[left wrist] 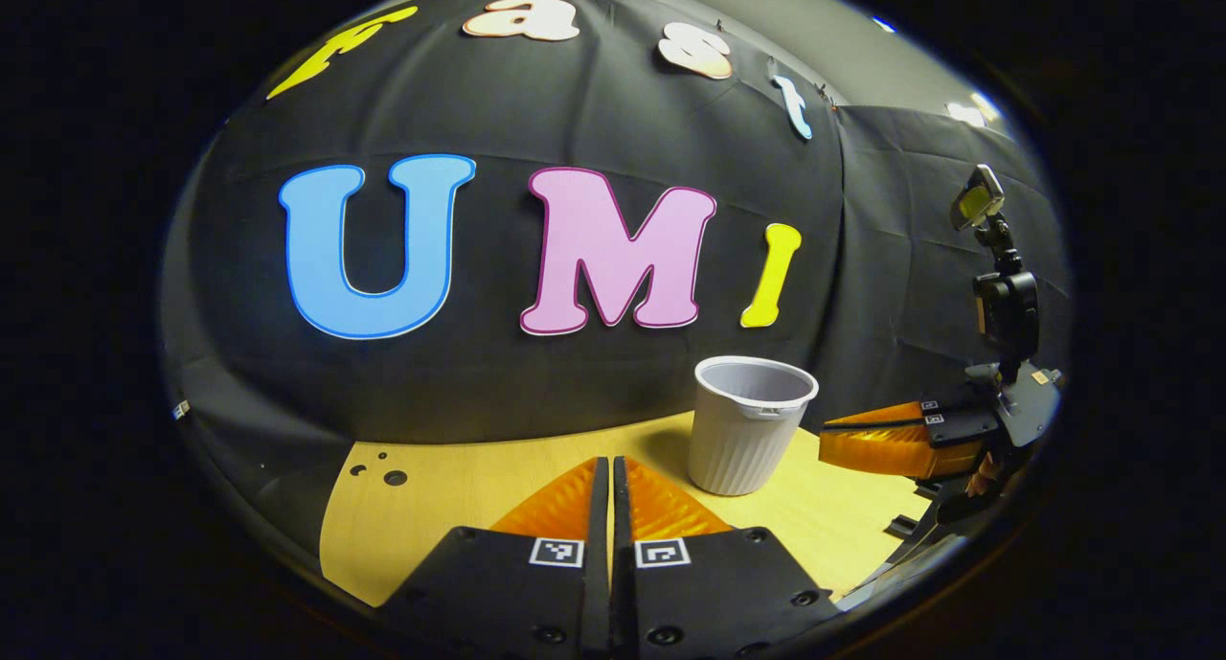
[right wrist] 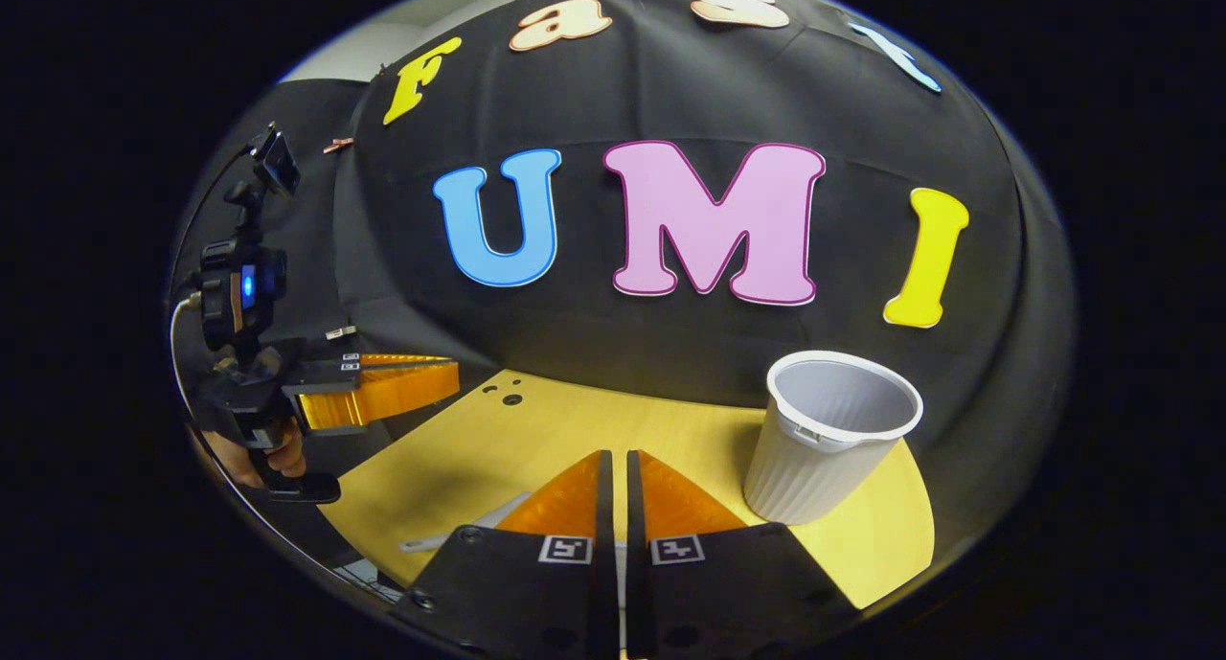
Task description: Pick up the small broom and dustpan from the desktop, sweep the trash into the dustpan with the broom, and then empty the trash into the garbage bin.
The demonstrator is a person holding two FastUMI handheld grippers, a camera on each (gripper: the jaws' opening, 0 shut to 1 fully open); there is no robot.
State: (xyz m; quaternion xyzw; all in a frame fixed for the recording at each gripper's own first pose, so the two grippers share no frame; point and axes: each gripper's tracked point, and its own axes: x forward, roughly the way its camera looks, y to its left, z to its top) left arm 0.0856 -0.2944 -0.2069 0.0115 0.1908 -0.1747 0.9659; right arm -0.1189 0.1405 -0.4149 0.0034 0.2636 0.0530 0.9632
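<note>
A white ribbed garbage bin [left wrist: 747, 430] stands upright and empty-looking on the wooden desktop [left wrist: 460, 507], near the back wall. My left gripper [left wrist: 610, 461] is shut above the table, just left of the bin, with nothing seen between its fingers. My right gripper [right wrist: 615, 454] is also shut, with the bin [right wrist: 828, 444] to its right. A thin white strip [right wrist: 469, 531], perhaps a handle, lies on the desktop and runs under the right gripper's fingers. Each gripper shows in the other's view: the right one [left wrist: 826, 438] beside the bin, the left one [right wrist: 452, 377] held by a hand [right wrist: 273, 459].
Black cloth walls close the booth behind and to both sides. A few small dark holes [right wrist: 508, 395] mark the table's far left corner. The table's front edge [right wrist: 891, 583] curves close beneath the bin.
</note>
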